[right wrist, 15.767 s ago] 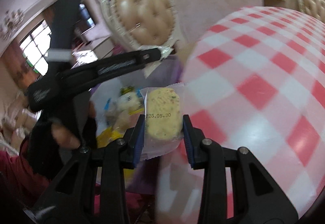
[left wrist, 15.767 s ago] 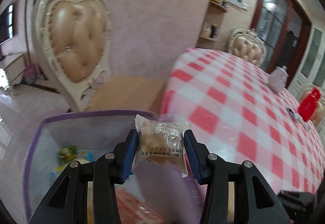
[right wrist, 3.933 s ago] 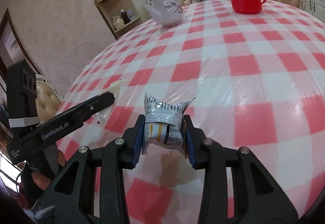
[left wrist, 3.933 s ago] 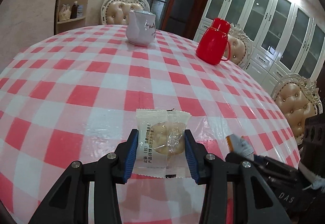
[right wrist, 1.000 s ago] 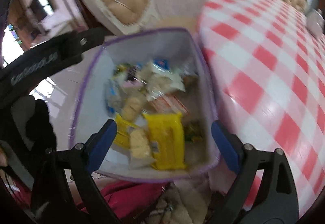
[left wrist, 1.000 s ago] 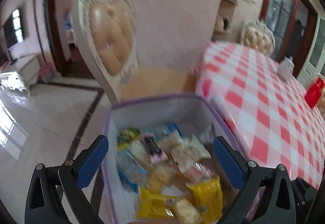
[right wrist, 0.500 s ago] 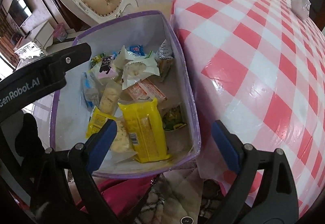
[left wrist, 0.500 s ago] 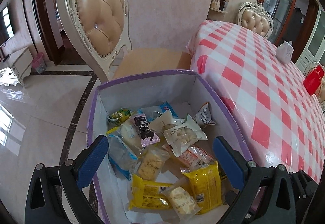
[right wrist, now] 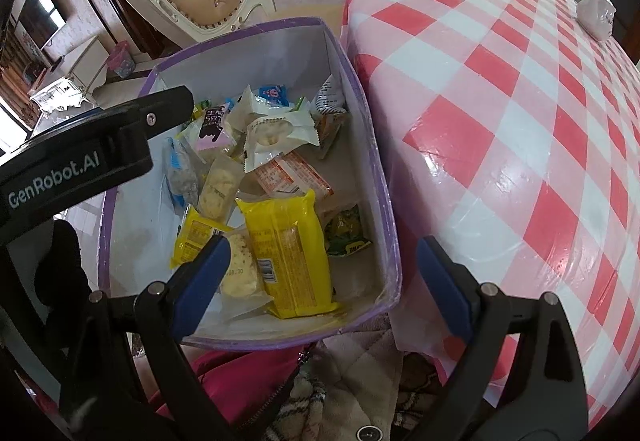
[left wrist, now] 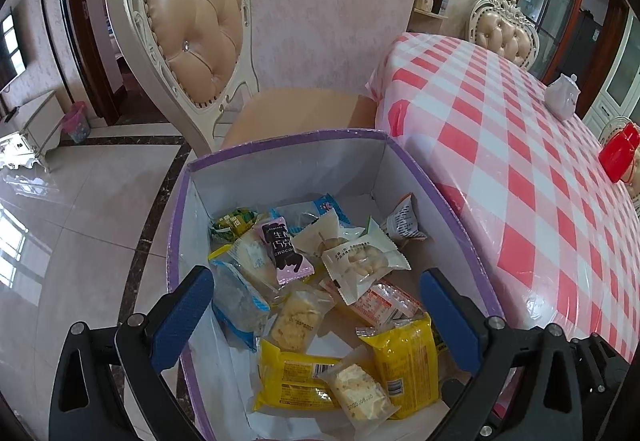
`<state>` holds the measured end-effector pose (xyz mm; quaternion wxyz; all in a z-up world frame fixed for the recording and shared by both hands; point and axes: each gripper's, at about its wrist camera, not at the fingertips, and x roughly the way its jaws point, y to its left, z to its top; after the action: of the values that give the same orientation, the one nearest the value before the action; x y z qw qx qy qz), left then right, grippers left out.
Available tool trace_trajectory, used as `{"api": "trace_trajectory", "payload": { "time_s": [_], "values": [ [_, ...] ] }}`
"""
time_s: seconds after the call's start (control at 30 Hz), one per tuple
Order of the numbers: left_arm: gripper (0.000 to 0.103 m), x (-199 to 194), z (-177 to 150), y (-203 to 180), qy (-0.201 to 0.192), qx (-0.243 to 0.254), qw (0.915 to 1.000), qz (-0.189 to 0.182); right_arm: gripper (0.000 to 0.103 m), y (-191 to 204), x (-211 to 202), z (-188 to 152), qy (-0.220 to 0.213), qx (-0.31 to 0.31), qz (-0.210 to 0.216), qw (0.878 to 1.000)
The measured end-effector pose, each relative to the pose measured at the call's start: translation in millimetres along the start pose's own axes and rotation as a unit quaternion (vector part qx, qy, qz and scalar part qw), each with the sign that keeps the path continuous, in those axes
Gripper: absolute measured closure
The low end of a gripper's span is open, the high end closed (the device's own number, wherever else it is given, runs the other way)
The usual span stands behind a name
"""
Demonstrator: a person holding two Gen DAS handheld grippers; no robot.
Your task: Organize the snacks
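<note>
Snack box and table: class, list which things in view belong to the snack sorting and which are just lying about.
Belong: box, yellow packet, pink chocolate bar, white biscuit packet.
Lying about: teapot, red jug, chair.

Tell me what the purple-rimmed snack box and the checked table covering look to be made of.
The purple-rimmed snack box looks like cardboard: thin, flat, matte white walls folded at sharp corners, with purple outside and on the rim. The red-and-white checked table covering looks like glossy plastic or vinyl, perhaps a clear film over cloth: it shows bright glare and shiny wrinkles.

Tufted chair [left wrist: 192, 41], checkered tablecloth [left wrist: 520, 145], teapot [left wrist: 563, 97].
</note>
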<state>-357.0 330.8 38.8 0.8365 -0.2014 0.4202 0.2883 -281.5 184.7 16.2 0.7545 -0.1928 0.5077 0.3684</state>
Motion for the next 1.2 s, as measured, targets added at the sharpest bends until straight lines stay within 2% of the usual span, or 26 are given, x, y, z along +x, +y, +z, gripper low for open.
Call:
{"api": "trace_trajectory", "payload": {
  "time_s": [1.2],
  "values": [
    [0.0, 9.0, -3.4, -2.8, 0.018, 0.002, 0.9998, 0.0, 0.008, 2.7, 11.5, -8.6, 0.016, -0.009, 0.0, 1.0]
  ]
}}
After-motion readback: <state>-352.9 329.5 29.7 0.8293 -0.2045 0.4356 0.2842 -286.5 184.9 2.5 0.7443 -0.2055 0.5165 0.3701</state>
